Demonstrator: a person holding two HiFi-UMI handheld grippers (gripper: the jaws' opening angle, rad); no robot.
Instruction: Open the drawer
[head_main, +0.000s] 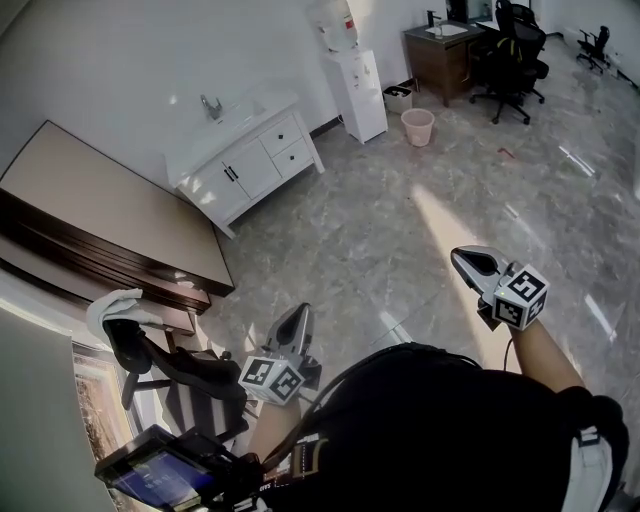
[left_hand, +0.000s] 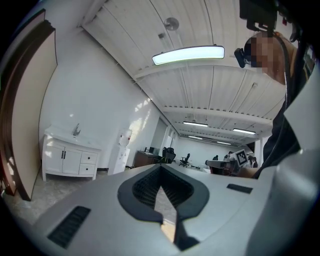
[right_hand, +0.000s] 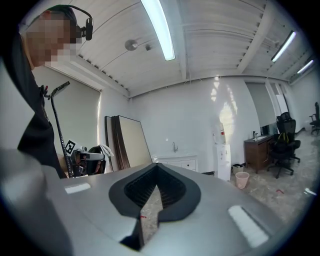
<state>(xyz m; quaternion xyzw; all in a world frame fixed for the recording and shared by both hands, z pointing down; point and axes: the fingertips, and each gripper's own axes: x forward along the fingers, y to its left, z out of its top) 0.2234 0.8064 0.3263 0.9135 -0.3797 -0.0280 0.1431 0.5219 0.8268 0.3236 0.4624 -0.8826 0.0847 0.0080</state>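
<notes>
Hovering over open marble floor (head_main: 400, 230), left tool (head_main: 298, 315) and right tool (head_main: 463, 260) both had jaws pressed together, nothing between. White cabinet (head_main: 250, 165) stood against the far wall, well apart from both; its drawers (head_main: 287, 145) sat shut at the right end. Leaning boards (head_main: 90, 210) edged the left side. Chair (head_main: 170, 370) was partly hidden behind the person's body.

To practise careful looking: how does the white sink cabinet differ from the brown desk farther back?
The white sink cabinet is pale; the brown desk is dark wood. The cabinet stands nearer, with bare floor before it; the desk has a black office chair beside it. The cabinet shows doors and drawers with dark handles; the desk's front detail is too small to tell. Both stand on that floor.
</notes>
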